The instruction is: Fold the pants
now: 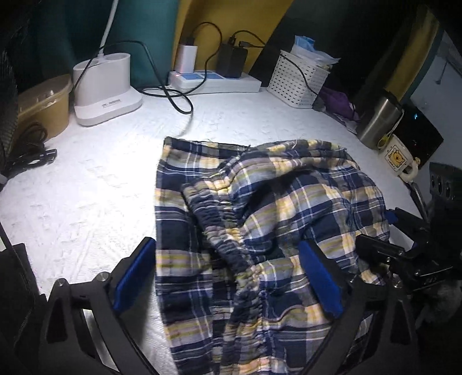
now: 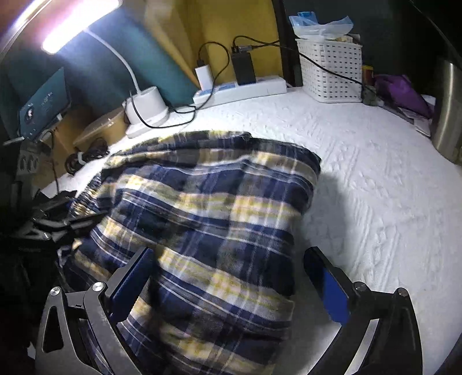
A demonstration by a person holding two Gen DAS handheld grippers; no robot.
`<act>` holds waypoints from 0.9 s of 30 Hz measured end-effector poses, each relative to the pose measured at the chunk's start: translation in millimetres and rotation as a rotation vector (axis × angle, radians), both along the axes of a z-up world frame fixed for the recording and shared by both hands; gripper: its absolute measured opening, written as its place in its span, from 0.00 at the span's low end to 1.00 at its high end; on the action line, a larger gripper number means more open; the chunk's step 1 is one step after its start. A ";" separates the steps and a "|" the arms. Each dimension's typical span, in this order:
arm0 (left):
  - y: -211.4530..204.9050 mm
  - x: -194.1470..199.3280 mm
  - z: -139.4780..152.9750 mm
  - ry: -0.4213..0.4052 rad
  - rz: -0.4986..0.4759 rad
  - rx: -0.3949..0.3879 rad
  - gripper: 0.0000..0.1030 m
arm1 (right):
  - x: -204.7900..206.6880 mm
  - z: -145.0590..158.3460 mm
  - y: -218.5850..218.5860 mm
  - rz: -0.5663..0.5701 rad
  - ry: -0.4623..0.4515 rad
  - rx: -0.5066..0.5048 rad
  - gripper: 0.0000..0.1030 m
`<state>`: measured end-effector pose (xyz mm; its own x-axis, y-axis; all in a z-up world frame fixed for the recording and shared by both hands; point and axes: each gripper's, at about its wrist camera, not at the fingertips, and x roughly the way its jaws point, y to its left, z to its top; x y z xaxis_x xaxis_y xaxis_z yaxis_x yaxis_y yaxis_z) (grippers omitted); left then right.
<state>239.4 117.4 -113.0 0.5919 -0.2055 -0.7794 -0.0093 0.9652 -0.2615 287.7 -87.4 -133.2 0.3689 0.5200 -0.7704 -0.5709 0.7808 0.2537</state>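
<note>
Both the left gripper (image 1: 228, 277) and right gripper (image 2: 228, 285) gape wide over the plaid pants (image 1: 260, 216), gripping nothing; ahead, a white basket (image 2: 332, 72) holds plastic bags (image 2: 320, 24).

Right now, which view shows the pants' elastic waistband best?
The left wrist view: the gathered waistband runs in full across the plaid pants, between the open left gripper's pads. The right wrist view shows only a blurred stretch at the pants' left edge.

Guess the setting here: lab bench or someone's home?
Likely a home desk or bedside table, not a lab: power strip with chargers, desk lamp base, cartoon mug, and plaid pants on a white textured cover.
</note>
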 end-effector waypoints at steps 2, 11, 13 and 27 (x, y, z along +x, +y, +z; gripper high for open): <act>-6.2 1.8 0.6 0.000 -0.045 -0.024 0.93 | 1.9 -0.5 4.7 0.023 -0.004 -0.005 1.00; -22.2 0.0 1.6 -0.021 -0.096 -0.017 0.30 | -6.4 4.5 30.2 0.119 -0.053 -0.038 0.37; -22.2 -4.6 4.9 -0.034 -0.094 -0.009 0.24 | -7.6 6.3 29.8 0.113 -0.061 -0.040 0.32; -31.2 -42.3 58.9 -0.194 -0.098 0.024 0.16 | -50.5 69.9 15.9 0.072 -0.272 0.006 0.27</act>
